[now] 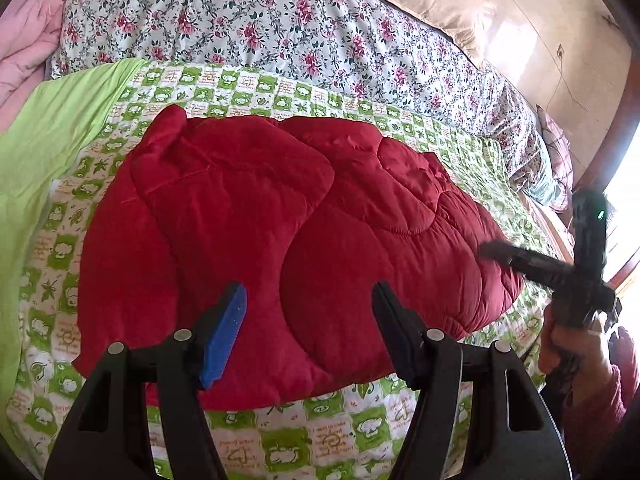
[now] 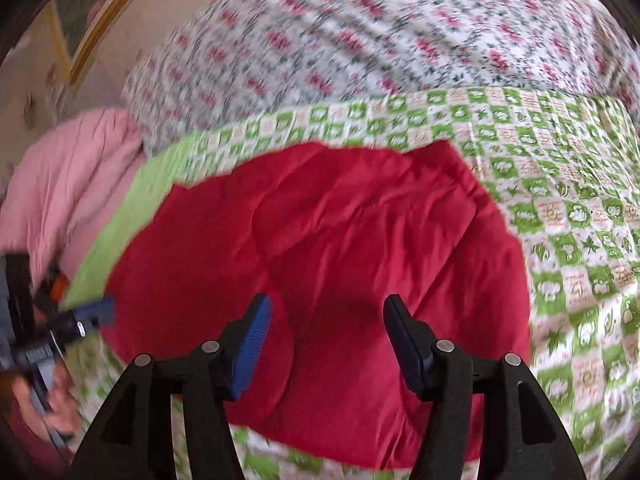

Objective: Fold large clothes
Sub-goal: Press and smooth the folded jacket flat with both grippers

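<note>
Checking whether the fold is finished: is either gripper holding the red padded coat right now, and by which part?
Nothing is held. The left gripper and right gripper both hang open above the red padded coat, with nothing between their fingers.

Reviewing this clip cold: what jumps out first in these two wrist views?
The padded red garment dominates both views, lying folded in a puffy bundle on the green-and-white checked sheet. Both the left gripper and right gripper hang above it with jaws open and nothing between them. Behind lies a floral quilt, with a pink bundle at the far left.
</note>
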A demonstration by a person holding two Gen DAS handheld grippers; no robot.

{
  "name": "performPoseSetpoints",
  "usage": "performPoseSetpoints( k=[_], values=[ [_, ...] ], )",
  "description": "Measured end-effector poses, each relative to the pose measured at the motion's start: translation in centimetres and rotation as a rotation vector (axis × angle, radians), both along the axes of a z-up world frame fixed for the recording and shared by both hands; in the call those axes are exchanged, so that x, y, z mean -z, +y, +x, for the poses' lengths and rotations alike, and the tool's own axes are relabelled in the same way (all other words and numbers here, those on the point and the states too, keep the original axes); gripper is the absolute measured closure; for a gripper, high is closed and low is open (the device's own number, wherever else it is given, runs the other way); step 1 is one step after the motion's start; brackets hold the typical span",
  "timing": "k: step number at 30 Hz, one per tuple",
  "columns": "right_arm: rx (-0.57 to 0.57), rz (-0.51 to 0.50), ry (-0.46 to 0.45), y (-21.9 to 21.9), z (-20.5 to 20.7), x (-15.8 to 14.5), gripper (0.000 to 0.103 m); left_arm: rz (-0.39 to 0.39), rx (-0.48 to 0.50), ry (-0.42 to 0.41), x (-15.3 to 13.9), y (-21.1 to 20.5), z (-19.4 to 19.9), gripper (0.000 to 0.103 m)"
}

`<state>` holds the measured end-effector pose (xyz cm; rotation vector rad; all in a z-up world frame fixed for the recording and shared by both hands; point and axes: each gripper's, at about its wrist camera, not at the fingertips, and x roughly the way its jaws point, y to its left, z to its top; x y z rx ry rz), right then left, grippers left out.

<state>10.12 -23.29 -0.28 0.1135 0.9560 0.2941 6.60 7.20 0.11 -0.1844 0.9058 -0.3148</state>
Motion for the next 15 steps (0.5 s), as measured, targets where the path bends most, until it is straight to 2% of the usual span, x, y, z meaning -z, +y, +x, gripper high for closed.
performPoseSetpoints(
  k=[2, 3, 6, 9, 12, 15],
  values=[
    [0.022, -0.066, 0.018, -0.3, -0.3, 1.3, 0.04, 0.003, -0.013, -0.002, 0.0, 0.4, -0.2, 0.038],
    [0.032, -0.056, 0.022, -0.7, -0.4, 1.8, 0.035, 0.005, -0.022, -0.002, 0.1, 0.7, -0.2, 0.038],
    [0.063, -0.011, 0.042, -1.9, -0.3, 2.9, 0.034, 0.024, -0.051, 0.0, 0.5, 1.4, -0.2, 0.038],
    [0.069, -0.034, 0.033, -1.6, -0.4, 3.1, 0.034, 0.036, -0.066, 0.006, 1.1, 1.9, -0.1, 0.038],
    [0.072, -0.039, 0.028, -1.5, -0.5, 3.2, 0.034, 0.092, -0.106, 0.045, 3.1, 2.4, 0.4, 0.038],
    [0.066, -0.037, 0.03, -1.5, -0.8, 3.0, 0.034, 0.056, -0.119, 0.049, 4.4, 3.2, 0.4, 0.037]
  ],
)
